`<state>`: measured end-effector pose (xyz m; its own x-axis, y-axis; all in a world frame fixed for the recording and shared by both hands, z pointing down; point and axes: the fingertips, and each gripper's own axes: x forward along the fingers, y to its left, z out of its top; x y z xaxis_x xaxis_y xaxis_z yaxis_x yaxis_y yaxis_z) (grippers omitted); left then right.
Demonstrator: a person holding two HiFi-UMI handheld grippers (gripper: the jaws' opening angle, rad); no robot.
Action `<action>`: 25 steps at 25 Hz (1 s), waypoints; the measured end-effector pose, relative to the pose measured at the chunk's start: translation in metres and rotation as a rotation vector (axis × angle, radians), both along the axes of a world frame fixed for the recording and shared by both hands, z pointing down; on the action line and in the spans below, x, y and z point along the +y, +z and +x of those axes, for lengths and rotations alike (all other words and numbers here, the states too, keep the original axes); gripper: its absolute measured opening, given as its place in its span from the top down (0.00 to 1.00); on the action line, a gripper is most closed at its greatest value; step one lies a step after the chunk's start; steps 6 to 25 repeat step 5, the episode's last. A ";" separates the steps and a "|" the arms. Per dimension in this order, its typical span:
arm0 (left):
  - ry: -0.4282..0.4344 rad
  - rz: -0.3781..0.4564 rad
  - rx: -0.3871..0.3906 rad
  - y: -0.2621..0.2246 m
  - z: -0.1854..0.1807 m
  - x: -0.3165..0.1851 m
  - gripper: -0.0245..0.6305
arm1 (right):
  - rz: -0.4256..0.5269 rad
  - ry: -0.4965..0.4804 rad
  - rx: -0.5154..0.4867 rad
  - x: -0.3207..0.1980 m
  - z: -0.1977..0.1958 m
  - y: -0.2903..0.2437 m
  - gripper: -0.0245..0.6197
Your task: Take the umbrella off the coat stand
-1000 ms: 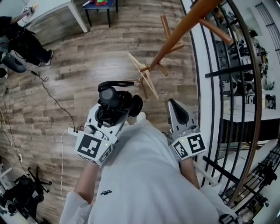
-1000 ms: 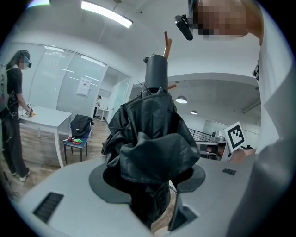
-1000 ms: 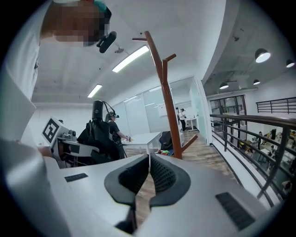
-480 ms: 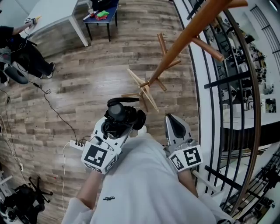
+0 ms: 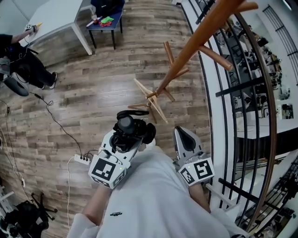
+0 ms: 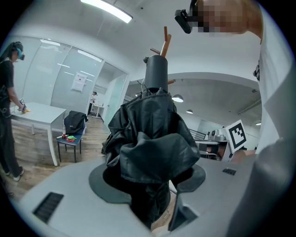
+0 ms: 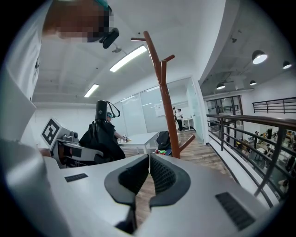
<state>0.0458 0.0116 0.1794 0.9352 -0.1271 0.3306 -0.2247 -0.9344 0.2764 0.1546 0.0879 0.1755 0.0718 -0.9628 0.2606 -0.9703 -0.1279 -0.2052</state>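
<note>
A folded black umbrella [image 5: 131, 131] with a wrist strap stands upright between the jaws of my left gripper [image 5: 133, 137], clear of the stand. In the left gripper view the umbrella [image 6: 152, 143] fills the middle, and the left gripper [image 6: 149, 187] is shut on its bunched fabric. The wooden coat stand [image 5: 186, 56] rises ahead and to the right, its pegs bare. My right gripper [image 5: 185, 135] sits beside the left one, shut with nothing in it. In the right gripper view the right gripper [image 7: 149, 170] points toward the stand's pole [image 7: 167, 111], with the umbrella [image 7: 101, 134] at left.
A black railing [image 5: 223, 86] with a wooden handrail runs along the right. A white table [image 5: 58, 14] and a blue stool [image 5: 108, 15] stand far back, with a person [image 5: 23, 49] at left. A power strip [image 5: 82, 159] and cable lie on the wood floor.
The head view has drifted a little, so the stand and both grippers sit slightly lower in it. The left gripper still holds the umbrella. The right gripper has kept still.
</note>
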 end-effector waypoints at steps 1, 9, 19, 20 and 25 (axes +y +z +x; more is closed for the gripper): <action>0.000 -0.001 0.000 0.000 0.001 0.000 0.59 | -0.001 0.000 0.000 0.000 0.001 0.000 0.91; -0.001 0.001 -0.004 -0.001 0.005 -0.001 0.59 | 0.001 0.000 0.003 0.000 0.004 -0.003 0.91; -0.001 0.001 -0.004 -0.001 0.005 -0.001 0.59 | 0.001 0.000 0.003 0.000 0.004 -0.003 0.91; -0.001 0.001 -0.004 -0.001 0.005 -0.001 0.59 | 0.001 0.000 0.003 0.000 0.004 -0.003 0.91; -0.001 0.001 -0.004 -0.001 0.005 -0.001 0.59 | 0.001 0.000 0.003 0.000 0.004 -0.003 0.91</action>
